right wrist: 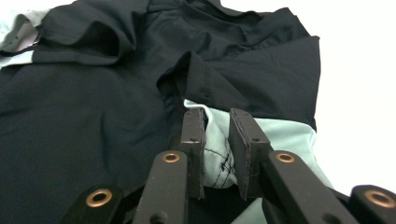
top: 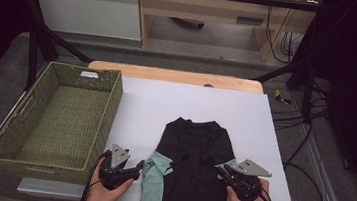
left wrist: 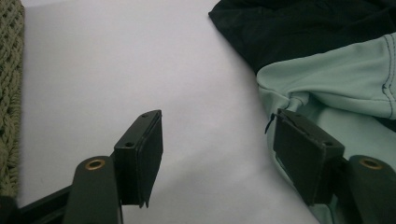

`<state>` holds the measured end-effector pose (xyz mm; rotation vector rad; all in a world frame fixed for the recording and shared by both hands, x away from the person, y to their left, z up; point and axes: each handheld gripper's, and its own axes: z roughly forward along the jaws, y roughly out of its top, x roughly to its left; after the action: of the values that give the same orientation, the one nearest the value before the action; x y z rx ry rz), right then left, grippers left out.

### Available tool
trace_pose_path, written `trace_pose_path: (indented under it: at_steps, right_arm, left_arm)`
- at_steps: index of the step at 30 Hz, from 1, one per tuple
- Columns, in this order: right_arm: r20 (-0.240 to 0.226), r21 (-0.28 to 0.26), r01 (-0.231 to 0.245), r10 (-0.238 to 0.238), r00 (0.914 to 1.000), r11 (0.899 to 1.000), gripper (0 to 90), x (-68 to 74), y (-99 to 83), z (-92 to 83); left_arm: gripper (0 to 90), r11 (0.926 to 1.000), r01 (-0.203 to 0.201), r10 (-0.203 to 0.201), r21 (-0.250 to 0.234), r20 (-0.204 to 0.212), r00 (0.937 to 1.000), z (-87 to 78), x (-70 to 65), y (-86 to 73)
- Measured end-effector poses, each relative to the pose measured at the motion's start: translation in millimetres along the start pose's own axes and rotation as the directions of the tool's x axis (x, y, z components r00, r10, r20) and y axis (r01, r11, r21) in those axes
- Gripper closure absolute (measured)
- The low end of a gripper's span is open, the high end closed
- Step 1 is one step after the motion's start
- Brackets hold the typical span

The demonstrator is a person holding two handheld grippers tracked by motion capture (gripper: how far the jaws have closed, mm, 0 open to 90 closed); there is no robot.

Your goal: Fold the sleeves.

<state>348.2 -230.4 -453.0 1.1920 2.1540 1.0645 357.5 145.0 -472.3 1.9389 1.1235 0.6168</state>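
Note:
A black shirt (top: 196, 152) with mint-green sleeves lies flat on a white sheet (top: 166, 104), collar toward the far side. My left gripper (top: 139, 168) is open beside the left sleeve (top: 153, 178). In the left gripper view (left wrist: 215, 140) one jaw is over the bare sheet and the other is at the edge of the mint sleeve (left wrist: 336, 79). My right gripper (top: 220, 171) is at the right sleeve (top: 228, 164). In the right gripper view (right wrist: 217, 140) its jaws pinch a bunched fold of the mint sleeve (right wrist: 285, 130) below the black body (right wrist: 93, 116).
A woven green basket (top: 110, 108) stands left of the sheet; its wall (left wrist: 9, 93) is also at the edge of the left gripper view. The wooden table edge (top: 169, 74) runs behind. Cables (top: 300, 163) trail on the floor at the right.

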Motion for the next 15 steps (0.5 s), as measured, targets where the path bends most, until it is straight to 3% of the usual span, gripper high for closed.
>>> trace_pose_path:
  at_steps: [15]
  right_arm:
    - [-0.027,0.005,0.052,-0.052,0.9983,0.999,74.1,10.5,-3.6,0.9]
  left_arm:
    - [33.5,1.0000,0.005,-0.005,0.001,-0.001,1.0000,-0.4,1.0,0.2]
